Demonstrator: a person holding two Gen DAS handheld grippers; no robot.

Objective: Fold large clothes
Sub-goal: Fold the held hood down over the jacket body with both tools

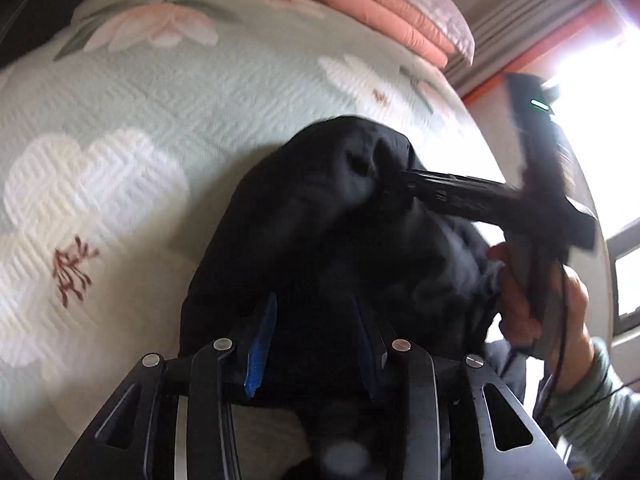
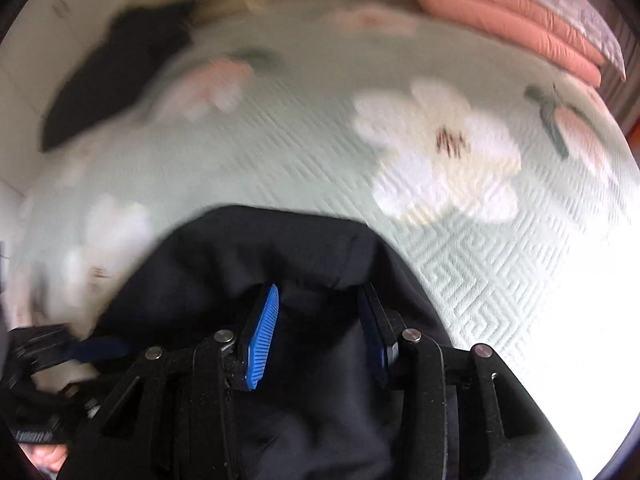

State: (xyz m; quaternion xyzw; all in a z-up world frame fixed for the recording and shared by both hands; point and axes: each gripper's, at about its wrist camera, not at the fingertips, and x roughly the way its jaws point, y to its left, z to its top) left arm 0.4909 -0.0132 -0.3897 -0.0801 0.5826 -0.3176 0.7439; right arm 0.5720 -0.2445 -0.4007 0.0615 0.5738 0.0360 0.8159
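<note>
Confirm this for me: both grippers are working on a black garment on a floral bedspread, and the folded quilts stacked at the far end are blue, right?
Not quite. The folded quilts are salmon pink, not blue, as the right wrist view shows. The rest holds: the left gripper and right gripper are both at the black garment on the floral bedspread.

Left tongs (image 1: 316, 344): your blue pads sit apart with the black garment (image 1: 320, 240) bunched between them; whether they pinch it I cannot tell.
Right tongs (image 2: 320, 332): pads likewise apart, dark cloth between them, grip unclear.
Right hand (image 1: 536, 300): wrapped round the handle, right of the garment, tongs tip reaching into its upper fold.
</note>
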